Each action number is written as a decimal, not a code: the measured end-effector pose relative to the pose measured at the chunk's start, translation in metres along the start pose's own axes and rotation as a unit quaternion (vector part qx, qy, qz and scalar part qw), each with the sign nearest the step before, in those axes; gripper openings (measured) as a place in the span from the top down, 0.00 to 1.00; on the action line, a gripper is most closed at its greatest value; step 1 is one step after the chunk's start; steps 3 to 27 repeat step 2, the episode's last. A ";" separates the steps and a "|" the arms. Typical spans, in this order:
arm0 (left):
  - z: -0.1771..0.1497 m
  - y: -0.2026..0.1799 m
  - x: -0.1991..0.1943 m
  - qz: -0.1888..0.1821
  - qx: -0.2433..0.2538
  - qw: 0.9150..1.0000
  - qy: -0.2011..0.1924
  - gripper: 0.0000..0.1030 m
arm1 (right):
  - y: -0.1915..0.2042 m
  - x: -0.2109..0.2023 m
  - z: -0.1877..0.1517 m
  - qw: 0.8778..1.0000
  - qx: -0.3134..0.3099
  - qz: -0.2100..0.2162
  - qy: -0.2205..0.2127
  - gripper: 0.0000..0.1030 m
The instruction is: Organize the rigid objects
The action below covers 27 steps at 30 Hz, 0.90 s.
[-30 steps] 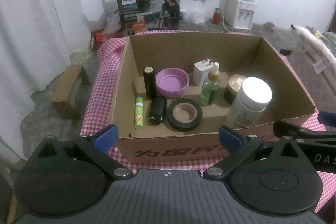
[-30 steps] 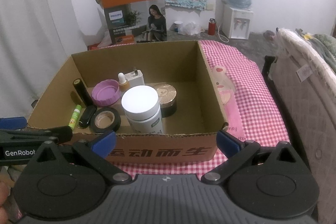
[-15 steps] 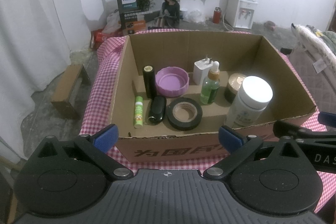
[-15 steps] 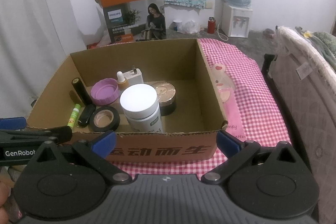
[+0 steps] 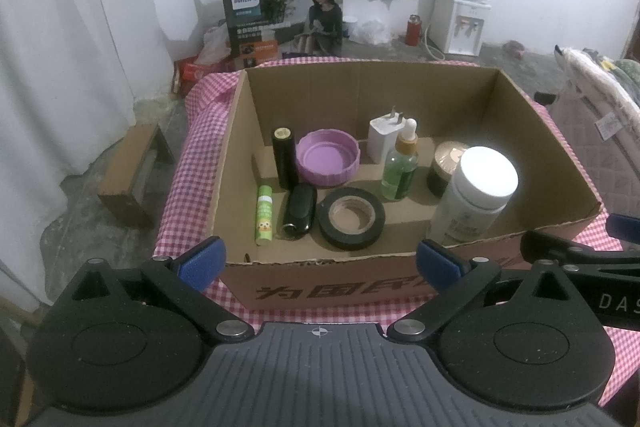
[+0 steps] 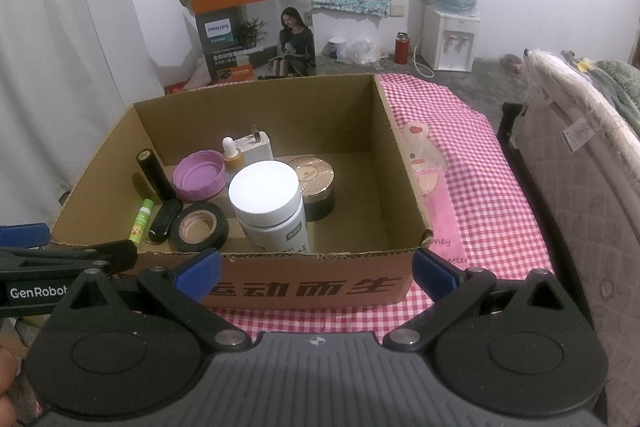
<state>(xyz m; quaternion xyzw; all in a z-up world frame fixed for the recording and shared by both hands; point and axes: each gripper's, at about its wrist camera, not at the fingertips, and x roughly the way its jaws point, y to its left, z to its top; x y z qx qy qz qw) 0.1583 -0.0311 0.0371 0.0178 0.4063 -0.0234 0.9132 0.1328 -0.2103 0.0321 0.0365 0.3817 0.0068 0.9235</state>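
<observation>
An open cardboard box (image 5: 516, 107) (image 6: 404, 163) stands on a pink checked cloth. Inside are a white-lidded bottle (image 5: 476, 195) (image 6: 268, 207), a black tape roll (image 5: 352, 219) (image 6: 199, 227), a purple lid (image 5: 326, 157) (image 6: 199, 175), a green dropper bottle (image 5: 400, 163), a white charger (image 5: 384, 139), a gold-lidded jar (image 6: 314, 179), a black cylinder (image 5: 284, 157), a green lip balm (image 5: 264, 213) and a black fob (image 5: 299, 213). My left gripper (image 5: 318, 261) and right gripper (image 6: 316, 267) are open and empty, held just before the box's near wall.
A pink patterned cloth strip (image 6: 432, 187) lies on the checked cloth right of the box. A Philips carton (image 6: 256, 15) and a water dispenser (image 6: 452, 27) stand behind. A quilted bed edge (image 6: 580, 167) is at the right. A wooden stool (image 5: 132, 171) sits at the left.
Both views have shifted very slightly; nothing in the box moved and both grippers stay open.
</observation>
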 end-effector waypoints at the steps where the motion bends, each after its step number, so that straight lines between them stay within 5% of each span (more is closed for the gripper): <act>1: 0.000 0.000 0.000 0.000 0.000 1.000 0.000 0.01 | 0.000 0.000 0.000 1.000 0.000 0.000 0.000 0.00; 27: 0.000 0.000 -0.001 0.000 0.000 1.000 0.000 0.01 | 0.000 0.000 0.000 1.000 0.001 0.000 0.000 0.00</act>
